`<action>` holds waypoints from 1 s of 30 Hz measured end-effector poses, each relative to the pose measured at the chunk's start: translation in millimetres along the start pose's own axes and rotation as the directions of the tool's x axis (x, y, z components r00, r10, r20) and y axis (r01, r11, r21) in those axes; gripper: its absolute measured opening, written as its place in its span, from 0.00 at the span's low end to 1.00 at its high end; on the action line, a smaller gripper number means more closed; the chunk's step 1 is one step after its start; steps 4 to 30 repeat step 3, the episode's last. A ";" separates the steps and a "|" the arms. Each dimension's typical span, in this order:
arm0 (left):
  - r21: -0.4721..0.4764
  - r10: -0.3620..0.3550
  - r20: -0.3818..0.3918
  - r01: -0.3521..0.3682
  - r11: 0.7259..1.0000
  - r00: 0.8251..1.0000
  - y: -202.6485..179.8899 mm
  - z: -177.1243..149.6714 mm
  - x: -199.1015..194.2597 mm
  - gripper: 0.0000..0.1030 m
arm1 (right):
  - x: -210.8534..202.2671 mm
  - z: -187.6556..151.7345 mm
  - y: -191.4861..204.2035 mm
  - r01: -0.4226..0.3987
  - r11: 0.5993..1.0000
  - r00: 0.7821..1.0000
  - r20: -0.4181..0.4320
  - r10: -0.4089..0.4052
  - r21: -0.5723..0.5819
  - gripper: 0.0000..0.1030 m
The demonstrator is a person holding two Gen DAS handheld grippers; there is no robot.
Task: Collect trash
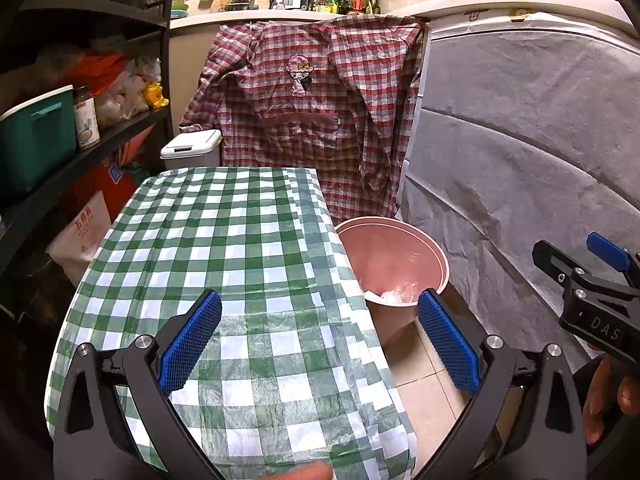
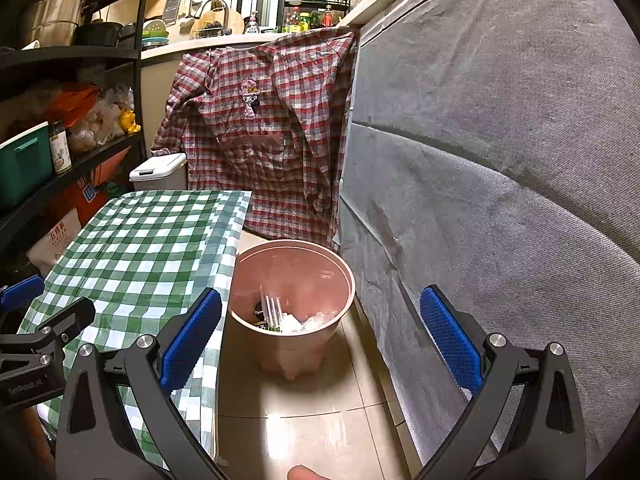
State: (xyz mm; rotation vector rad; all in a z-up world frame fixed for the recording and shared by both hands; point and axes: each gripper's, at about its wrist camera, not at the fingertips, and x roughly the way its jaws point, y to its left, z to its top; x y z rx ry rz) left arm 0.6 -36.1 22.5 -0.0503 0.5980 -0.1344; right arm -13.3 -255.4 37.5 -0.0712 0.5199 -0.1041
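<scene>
A pink trash bin (image 2: 320,272) stands on the tiled floor beside the table; it also shows in the left wrist view (image 1: 424,244). Inside it lie a clear plastic fork (image 2: 272,308), crumpled clear plastic (image 2: 316,322) and dark scraps. My right gripper (image 2: 320,340) is open and empty, held above the floor just in front of the bin. My left gripper (image 1: 320,344) is open and empty, above the right edge of the table with the green checked cloth (image 1: 224,240). Each gripper shows at the edge of the other's view.
A red plaid shirt (image 1: 312,100) hangs from the counter behind the bin. A grey covered panel (image 2: 500,160) stands at the right. Black shelves (image 1: 80,80) with a teal box, jar and bags stand at the left. A small white lidded bin (image 1: 192,148) sits behind the table.
</scene>
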 end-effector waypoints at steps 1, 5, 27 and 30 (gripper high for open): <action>0.000 0.000 -0.002 0.000 1.000 1.000 0.0 0.0 0.6 0.93 | -0.1 -0.1 0.2 0.000 1.000 1.000 0.000 0.000 0.000 0.95; -0.001 -0.001 -0.005 0.001 1.000 1.000 0.0 -0.2 1.3 0.93 | 0.0 0.0 -0.1 0.000 1.000 1.000 0.000 0.000 0.000 0.95; -0.001 -0.001 -0.005 0.001 1.000 1.000 0.0 -0.2 1.3 0.93 | 0.0 0.0 -0.1 0.000 1.000 1.000 0.000 0.000 0.000 0.95; -0.001 -0.001 -0.005 0.001 1.000 1.000 0.0 -0.2 1.3 0.93 | 0.0 0.0 -0.1 0.000 1.000 1.000 0.000 0.000 0.000 0.95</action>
